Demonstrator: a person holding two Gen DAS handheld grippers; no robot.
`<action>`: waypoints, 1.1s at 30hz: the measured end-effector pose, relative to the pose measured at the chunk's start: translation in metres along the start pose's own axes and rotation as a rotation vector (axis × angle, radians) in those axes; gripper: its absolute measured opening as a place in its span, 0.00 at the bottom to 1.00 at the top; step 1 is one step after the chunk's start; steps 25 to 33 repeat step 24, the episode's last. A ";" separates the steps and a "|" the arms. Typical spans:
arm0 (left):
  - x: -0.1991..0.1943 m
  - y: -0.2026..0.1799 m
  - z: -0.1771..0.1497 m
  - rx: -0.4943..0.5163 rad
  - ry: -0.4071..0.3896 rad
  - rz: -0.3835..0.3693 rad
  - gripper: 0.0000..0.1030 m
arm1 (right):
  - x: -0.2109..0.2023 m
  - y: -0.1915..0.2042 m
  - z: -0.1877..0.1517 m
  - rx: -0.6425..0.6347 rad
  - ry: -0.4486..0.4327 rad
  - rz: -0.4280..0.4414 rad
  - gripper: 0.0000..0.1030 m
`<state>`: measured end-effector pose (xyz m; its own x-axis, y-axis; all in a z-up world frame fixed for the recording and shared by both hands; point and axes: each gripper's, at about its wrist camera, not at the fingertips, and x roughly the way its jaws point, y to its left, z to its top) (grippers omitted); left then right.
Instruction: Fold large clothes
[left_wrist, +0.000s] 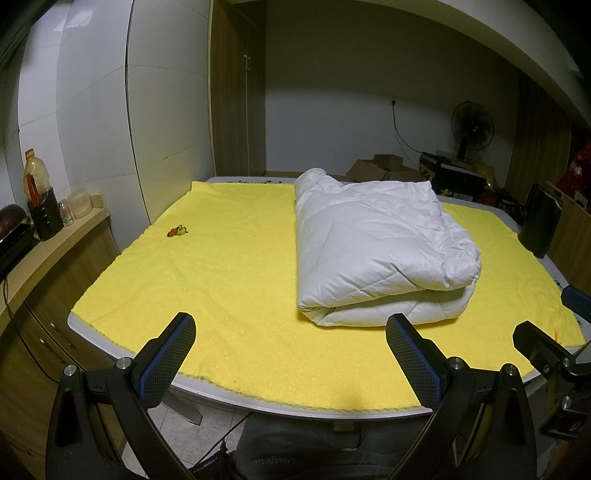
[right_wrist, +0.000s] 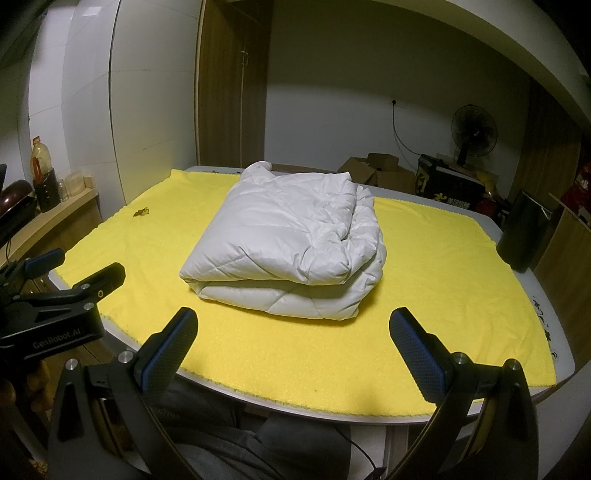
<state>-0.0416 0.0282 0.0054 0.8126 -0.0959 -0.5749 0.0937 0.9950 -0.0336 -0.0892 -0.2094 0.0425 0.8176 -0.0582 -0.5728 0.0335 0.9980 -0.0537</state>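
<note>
A white quilted padded garment (left_wrist: 373, 243) lies folded into a thick bundle on a yellow cloth (left_wrist: 221, 280) that covers the table; it also shows in the right wrist view (right_wrist: 288, 236). My left gripper (left_wrist: 291, 332) is open and empty, held above the table's near edge, short of the bundle. My right gripper (right_wrist: 293, 326) is open and empty, also at the near edge, just in front of the bundle. The left gripper shows at the left of the right wrist view (right_wrist: 74, 269).
A small orange and yellow item (left_wrist: 177, 231) lies on the cloth at far left. A wooden counter (left_wrist: 48, 251) with a bottle and jars runs along the left. A black bin (right_wrist: 522, 229), boxes and a fan (right_wrist: 472, 133) stand at the far right.
</note>
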 end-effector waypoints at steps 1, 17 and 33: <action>0.000 0.000 0.000 0.001 -0.001 -0.001 1.00 | 0.000 0.000 0.000 -0.001 0.000 0.000 1.00; -0.006 -0.005 -0.002 -0.005 -0.023 -0.014 1.00 | 0.000 0.003 0.000 -0.001 0.000 -0.001 1.00; -0.013 -0.006 -0.002 -0.002 -0.051 -0.033 1.00 | -0.001 0.002 0.000 -0.003 0.001 0.000 1.00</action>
